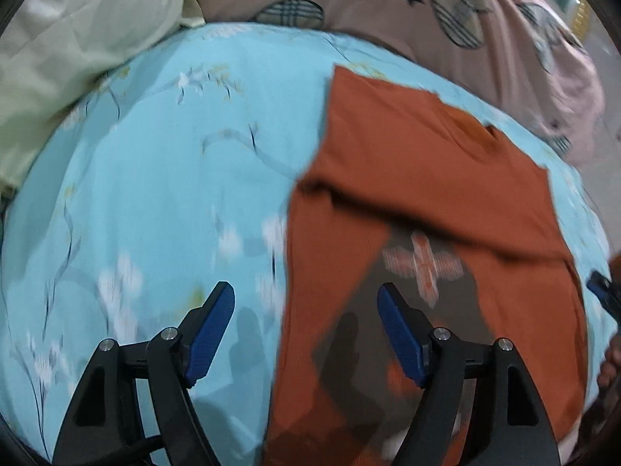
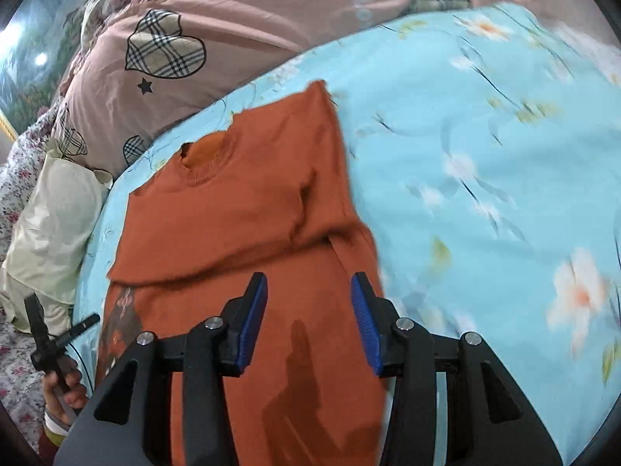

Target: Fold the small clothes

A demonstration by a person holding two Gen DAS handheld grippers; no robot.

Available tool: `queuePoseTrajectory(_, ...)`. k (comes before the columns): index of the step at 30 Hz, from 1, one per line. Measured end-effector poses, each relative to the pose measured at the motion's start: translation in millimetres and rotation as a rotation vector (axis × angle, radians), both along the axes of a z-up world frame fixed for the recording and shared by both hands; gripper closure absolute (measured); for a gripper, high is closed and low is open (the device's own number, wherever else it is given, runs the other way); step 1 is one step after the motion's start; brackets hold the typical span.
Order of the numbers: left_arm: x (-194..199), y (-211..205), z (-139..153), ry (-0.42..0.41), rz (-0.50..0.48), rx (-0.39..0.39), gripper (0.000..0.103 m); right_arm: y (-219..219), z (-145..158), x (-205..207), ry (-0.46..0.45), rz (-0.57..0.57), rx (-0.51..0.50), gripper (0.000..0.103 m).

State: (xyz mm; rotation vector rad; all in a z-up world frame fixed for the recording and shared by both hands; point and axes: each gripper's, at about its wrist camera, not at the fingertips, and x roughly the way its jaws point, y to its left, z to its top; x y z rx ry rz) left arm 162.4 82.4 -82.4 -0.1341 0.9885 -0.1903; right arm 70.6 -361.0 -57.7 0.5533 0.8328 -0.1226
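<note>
The left gripper (image 1: 306, 326) has its jaws spread wide with nothing between the blue pads; they hang above the bed, one pad over the sheet and the other over the garment's near edge. The right gripper (image 2: 308, 322) stands about half open, also empty, poised over the lower body of the rust-orange knitted jumper (image 2: 248, 209), not pressing on it as far as the views show.

The jumper lies flat on the light blue flowered bedsheet (image 2: 485, 163), straight ahead of the right jaws, neck hole at the far end, and partly folded: one sleeve and side lie over the chest, and a brown printed patch (image 1: 423, 268) shows just ahead of the left jaws' right pad.

It looks soft, light and limp, a ribbed knit that will drape and sag from any pinch point, so it is best taken at a doubled edge or the hem corners, one pinch per gripper, and drawn over slowly to keep layers from sliding

Beyond lie a pink quilt with checked hearts (image 2: 202, 19) and a pale cream pillow (image 1: 77, 39)
</note>
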Motion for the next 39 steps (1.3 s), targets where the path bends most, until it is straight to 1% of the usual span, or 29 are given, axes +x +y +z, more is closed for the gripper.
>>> queuePoseTrajectory(3,-37,8,-10,0.051,-0.043,-0.002,0.026,-6,-14,-40,0.013,-0.046,0.035,0.056)
queuePoseTrajectory(5,-62,12,-14,0.071,-0.058,-0.018,0.025,-4,-25,-65,0.011,-0.031,0.085,0.056)
queuePoseTrajectory(6,-72,12,-16,0.074,-0.064,-0.027,0.025,1,-30,-82,-0.019,0.006,0.140,0.056)
queuePoseTrajectory(9,-113,10,-18,0.065,-0.111,-0.072,0.022,19,-39,-119,-0.060,0.135,0.273,0.056)
queuePoseTrajectory(12,-150,5,-20,0.045,-0.178,-0.089,0.020,41,-45,-147,-0.073,0.244,0.321,0.056)
queuePoseTrajectory(14,-167,4,-25,0.054,-0.210,-0.113,0.020,50,-49,-159,-0.098,0.280,0.349,0.056)
queuePoseTrajectory(17,-179,2,-23,0.045,-0.237,-0.135,0.021,54,-56,-164,-0.132,0.279,0.401,0.056)
queuePoseTrajectory(19,-182,8,-23,0.055,-0.248,-0.188,0.021,57,-58,-161,-0.154,0.285,0.421,0.055)
queuePoseTrajectory(21,-178,13,-25,0.065,-0.239,-0.232,0.023,64,-59,-158,-0.155,0.308,0.412,0.056)
queuePoseTrajectory(23,-177,17,-24,0.069,-0.232,-0.250,0.031,72,-59,-159,-0.155,0.335,0.405,0.060)
queuePoseTrajectory(24,-177,19,-24,0.071,-0.232,-0.258,0.033,73,-61,-162,-0.153,0.342,0.402,0.061)
queuePoseTrajectory(25,-176,21,-24,0.072,-0.230,-0.263,0.038,73,-63,-164,-0.148,0.346,0.399,0.065)
queuePoseTrajectory(26,-175,22,-25,0.073,-0.228,-0.269,0.044,74,-64,-165,-0.144,0.347,0.393,0.073)
queuePoseTrajectory(27,-176,23,-25,0.076,-0.228,-0.275,0.047,75,-65,-166,-0.137,0.343,0.383,0.079)
queuePoseTrajectory(28,-175,23,-26,0.077,-0.231,-0.278,0.053,75,-65,-167,-0.131,0.339,0.380,0.089)
queuePoseTrajectory(29,-175,23,-27,0.081,-0.237,-0.276,0.058,74,-66,-167,-0.130,0.335,0.380,0.091)
queuePoseTrajectory(31,-172,23,-28,0.092,-0.249,-0.274,0.062,74,-64,-169,-0.133,0.331,0.364,0.094)
queuePoseTrajectory(36,-171,17,-27,0.111,-0.295,-0.265,0.062,75,-55,-166,-0.128,0.352,0.337,0.095)
queuePoseTrajectory(37,-171,17,-28,0.108,-0.295,-0.260,0.069,75,-54,-166,-0.123,0.356,0.329,0.095)
queuePoseTrajectory(38,-171,18,-27,0.102,-0.292,-0.249,0.095,75,-53,-167,-0.121,0.356,0.328,0.096)
queuePoseTrajectory(39,-171,20,-27,0.098,-0.281,-0.237,0.097,73,-51,-170,-0.126,0.356,0.337,0.096)
